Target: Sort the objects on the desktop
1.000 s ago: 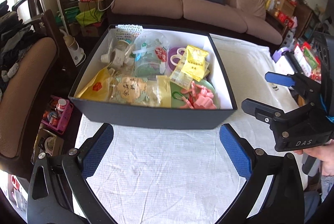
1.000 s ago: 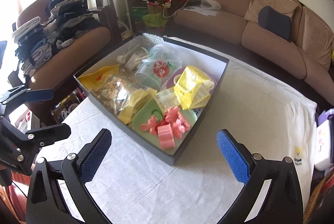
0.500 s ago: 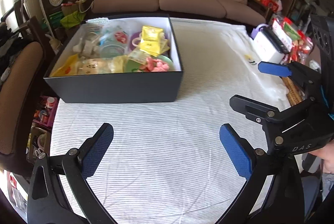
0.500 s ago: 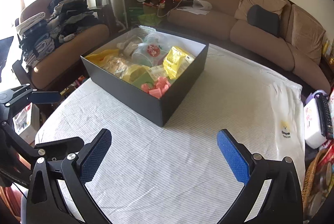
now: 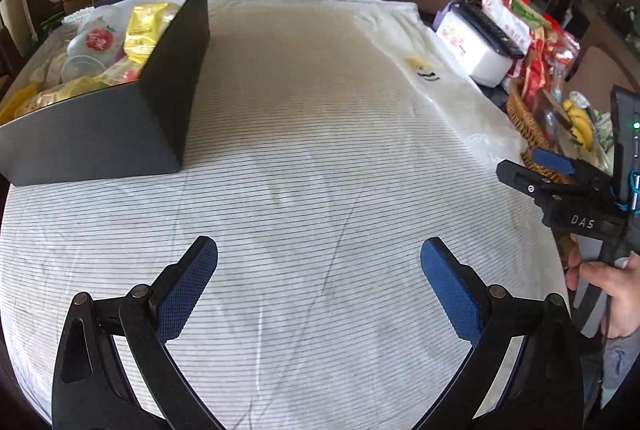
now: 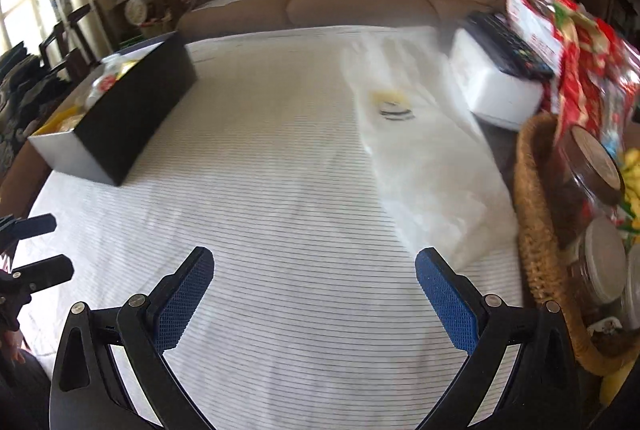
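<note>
Box point(image 5: 104, 125) at far left of counter point(image 5: 320, 157), filled with packets. Left gripper point(image 5: 319, 272) and right gripper point(image 6: 314, 276) both empty, jaws wide, over bare cloth. Advised: swing left toward box, descend squarely over one packet before closing

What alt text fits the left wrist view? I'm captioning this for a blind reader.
The open left gripper hovers empty over a striped white tablecloth. A black box packed with colourful packets sits at the far left. The right gripper, held in a hand, enters at right near a wicker basket and a white container.
</note>
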